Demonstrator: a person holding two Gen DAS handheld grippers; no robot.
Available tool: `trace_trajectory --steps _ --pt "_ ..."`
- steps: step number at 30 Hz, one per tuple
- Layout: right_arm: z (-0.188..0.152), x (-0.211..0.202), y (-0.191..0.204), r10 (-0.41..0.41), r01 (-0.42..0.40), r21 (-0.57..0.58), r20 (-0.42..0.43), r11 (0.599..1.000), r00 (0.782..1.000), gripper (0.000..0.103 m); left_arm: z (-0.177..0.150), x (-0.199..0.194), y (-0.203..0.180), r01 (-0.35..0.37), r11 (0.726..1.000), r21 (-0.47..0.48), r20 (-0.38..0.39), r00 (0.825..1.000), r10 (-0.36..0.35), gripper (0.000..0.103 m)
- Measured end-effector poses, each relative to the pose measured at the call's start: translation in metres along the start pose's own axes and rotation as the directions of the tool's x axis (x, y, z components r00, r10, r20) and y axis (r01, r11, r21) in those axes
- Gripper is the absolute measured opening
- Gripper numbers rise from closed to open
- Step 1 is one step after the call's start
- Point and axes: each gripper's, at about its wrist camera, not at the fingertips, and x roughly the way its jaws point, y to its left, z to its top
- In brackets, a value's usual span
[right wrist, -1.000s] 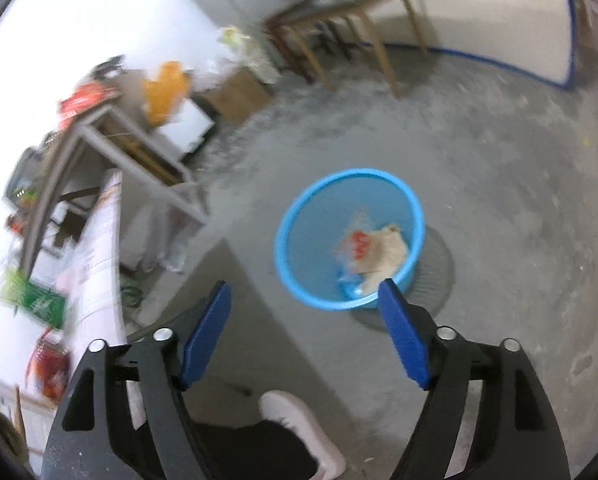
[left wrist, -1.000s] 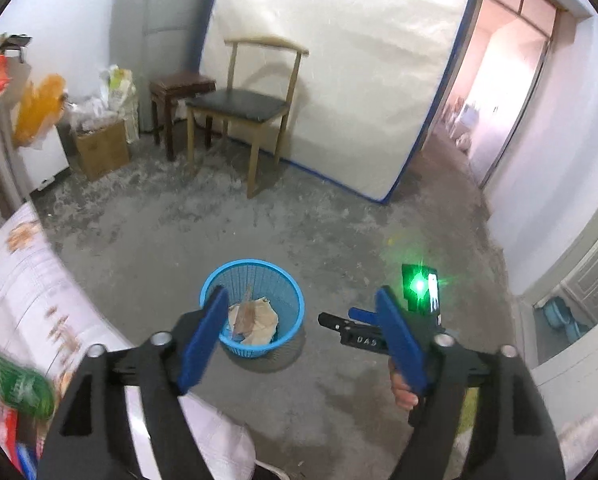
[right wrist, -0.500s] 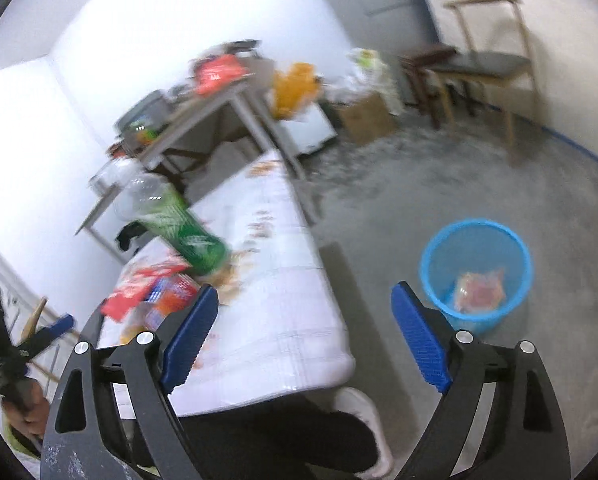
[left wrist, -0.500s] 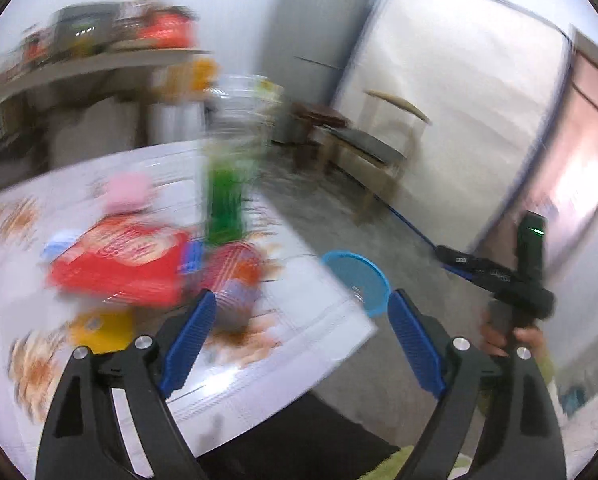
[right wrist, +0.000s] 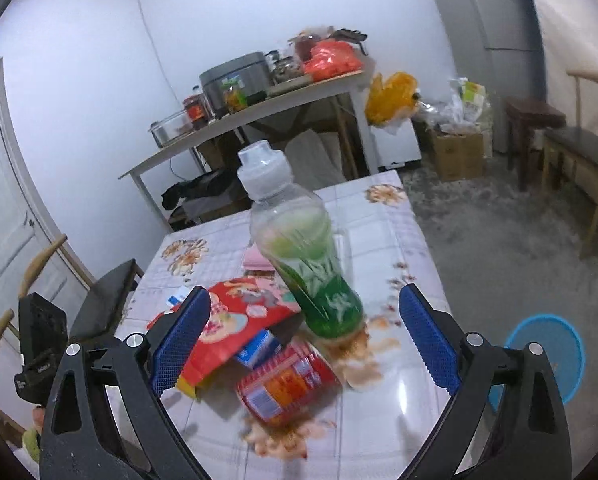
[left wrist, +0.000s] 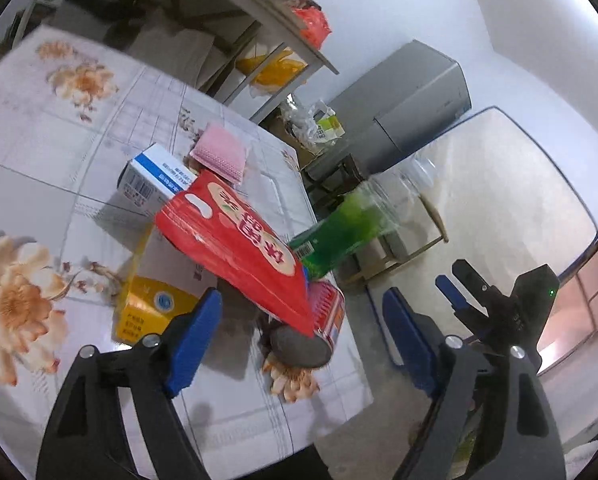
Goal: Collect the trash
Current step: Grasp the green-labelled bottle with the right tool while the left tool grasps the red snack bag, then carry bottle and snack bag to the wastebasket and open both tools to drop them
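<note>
Right wrist view alone shows the blue bin (right wrist: pixel 547 354) beside the table (right wrist: pixel 379 432)

Both views are lit evenly by cool, fairly bright indoor light. A white glare patch is seen on the glossy table (right wrist: pixel 395 396) near its front edge, and soft shadows are cast beside the boxes (left wrist: pixel 155 304). The bottle (left wrist: pixel 351 232) is smeared by motion blur in the left view. Straight lines are bowed by fisheye distortion, and the corners are blacked out.
</note>
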Motion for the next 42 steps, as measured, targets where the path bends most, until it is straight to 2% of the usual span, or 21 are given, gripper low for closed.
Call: trace_trajectory --steps 9,13,17,21,23,27,32,34,42 --pt "0.019 0.047 0.025 -0.079 0.076 -0.121 -0.021 0.990 0.997 0.093 0.015 0.028 0.032 0.019 0.997 -0.074 -0.050 0.999 -0.023 0.066" --pt "0.023 0.059 0.024 -0.068 0.064 -0.127 -0.031 0.990 0.997 0.093 0.014 0.038 0.042 0.029 0.994 -0.106 -0.081 0.996 -0.038 0.059" --pt "0.028 0.073 0.025 -0.091 0.087 -0.134 -0.027 0.987 0.995 0.093 0.014 0.042 0.044 0.060 0.991 -0.118 -0.095 0.993 -0.071 0.041" --pt "0.031 0.084 0.020 -0.088 0.082 -0.119 -0.041 0.990 0.995 0.093 0.013 0.044 0.040 0.072 0.994 -0.086 -0.112 0.990 -0.081 0.023" --pt "0.031 0.091 0.017 -0.086 0.079 -0.108 -0.057 0.991 0.995 0.093 0.012 0.045 0.039 0.083 0.993 -0.082 -0.123 0.988 -0.092 0.016" --pt "0.027 0.098 0.016 -0.082 0.073 -0.098 -0.087 0.993 0.993 0.091 0.012 0.046 0.038 0.094 0.993 -0.076 -0.126 0.987 -0.103 0.008" --pt "0.025 0.098 0.013 -0.083 0.073 -0.098 -0.107 0.992 0.991 0.078 0.012 0.042 0.033 0.108 0.992 -0.057 -0.112 0.987 -0.114 0.002" --pt "0.025 0.098 0.016 -0.083 0.071 -0.104 -0.110 0.992 0.990 0.067 0.011 0.039 0.031 0.118 0.992 -0.052 -0.105 0.987 -0.123 0.001" --pt "0.025 0.092 0.021 -0.101 0.088 -0.128 -0.097 0.988 0.990 0.066 0.013 0.028 0.021 0.163 0.986 -0.033 -0.060 0.984 -0.165 0.001"
